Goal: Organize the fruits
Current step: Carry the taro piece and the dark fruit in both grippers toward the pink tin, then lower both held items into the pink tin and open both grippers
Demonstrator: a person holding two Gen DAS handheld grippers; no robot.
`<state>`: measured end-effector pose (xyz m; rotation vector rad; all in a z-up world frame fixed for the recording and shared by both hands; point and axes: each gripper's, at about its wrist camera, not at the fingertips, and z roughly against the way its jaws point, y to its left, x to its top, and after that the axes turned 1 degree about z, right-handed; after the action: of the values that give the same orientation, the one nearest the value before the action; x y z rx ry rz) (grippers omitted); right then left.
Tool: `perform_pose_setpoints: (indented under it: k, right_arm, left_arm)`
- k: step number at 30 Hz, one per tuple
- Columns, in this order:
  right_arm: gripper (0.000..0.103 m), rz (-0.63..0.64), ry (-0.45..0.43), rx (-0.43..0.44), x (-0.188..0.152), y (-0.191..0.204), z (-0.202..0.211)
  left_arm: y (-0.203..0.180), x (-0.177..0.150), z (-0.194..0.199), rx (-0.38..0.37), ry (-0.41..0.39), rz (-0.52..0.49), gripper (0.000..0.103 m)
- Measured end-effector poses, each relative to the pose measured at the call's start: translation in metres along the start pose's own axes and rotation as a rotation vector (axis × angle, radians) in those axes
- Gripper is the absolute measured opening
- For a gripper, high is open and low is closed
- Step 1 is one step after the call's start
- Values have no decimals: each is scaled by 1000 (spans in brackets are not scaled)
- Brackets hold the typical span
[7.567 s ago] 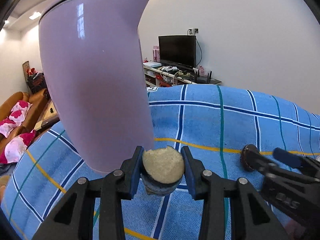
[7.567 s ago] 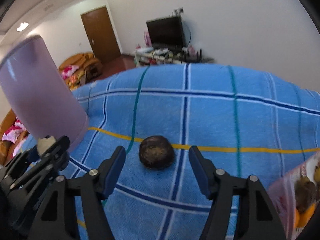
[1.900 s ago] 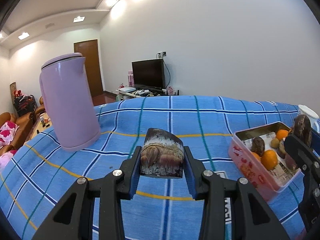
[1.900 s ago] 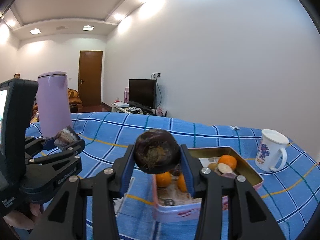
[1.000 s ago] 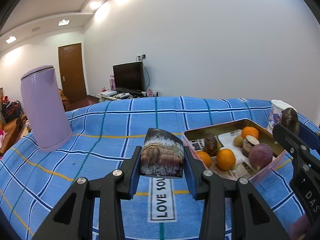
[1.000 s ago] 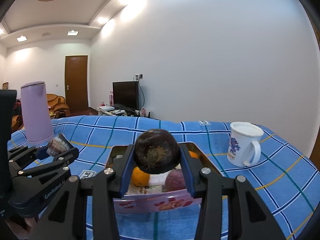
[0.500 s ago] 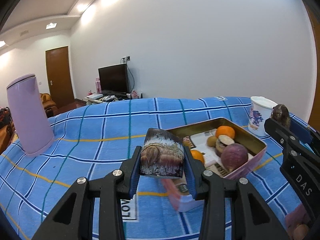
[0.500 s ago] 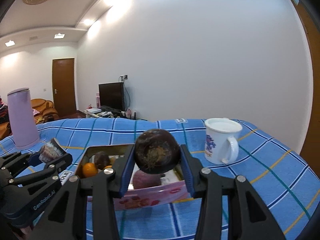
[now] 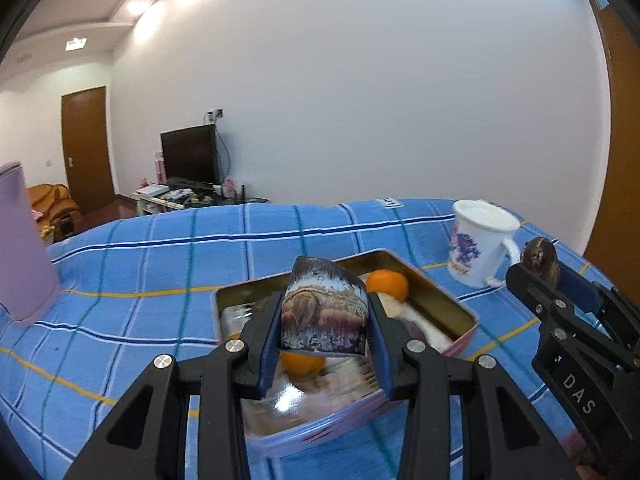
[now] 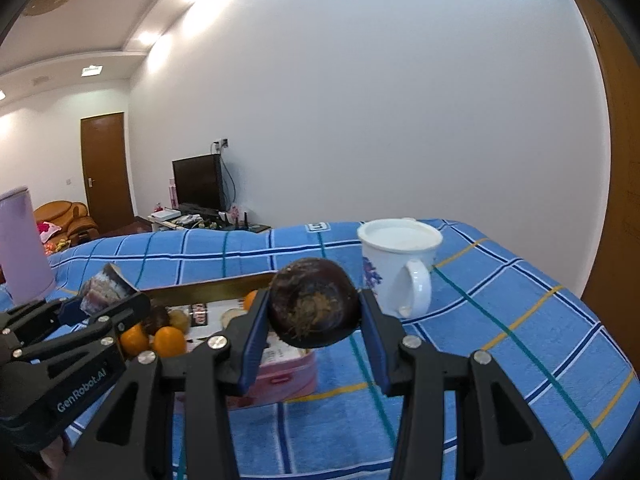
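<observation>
Above the near edge of the pink rectangular metal tin (image 9: 460,312), the left gripper (image 9: 324,334) is clamping a cut purple-skinned fruit wedge (image 9: 324,316), while the right gripper (image 10: 312,320) is squeezing a dark round rough-skinned fruit (image 10: 312,304) by its sides. Both fruits are looking light and firm; the wedge's cut flesh probably bruises easily, so flat-sided pinching suits.

A dark, round fruit (image 10: 313,304) and a purple-brown cut fruit piece (image 9: 324,312) are held aloft above a pink tin (image 9: 460,312) on the table; the tin holds oranges (image 10: 170,340) and other small fruits.
</observation>
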<state>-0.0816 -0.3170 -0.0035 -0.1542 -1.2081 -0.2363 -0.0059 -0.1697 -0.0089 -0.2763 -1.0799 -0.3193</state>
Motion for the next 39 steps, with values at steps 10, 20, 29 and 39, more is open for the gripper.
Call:
perform_pose_setpoints:
  k: [10,20,29,39]
  right_arm:
    - [47,21,-4,-25,28,-6,-18]
    - [47,-19,85,80,33,19,-81]
    - [47,-3,201,187,27,35,-121]
    - [48,15,303,233,14,35,-140]
  left_arm:
    - [6,27,-29,-33,-25,101,41]
    - [55,29,-64,45,33,197,41]
    - [32,20,-73,52,101,77,41]
    - [21,15,-78,120,127,-26,41]
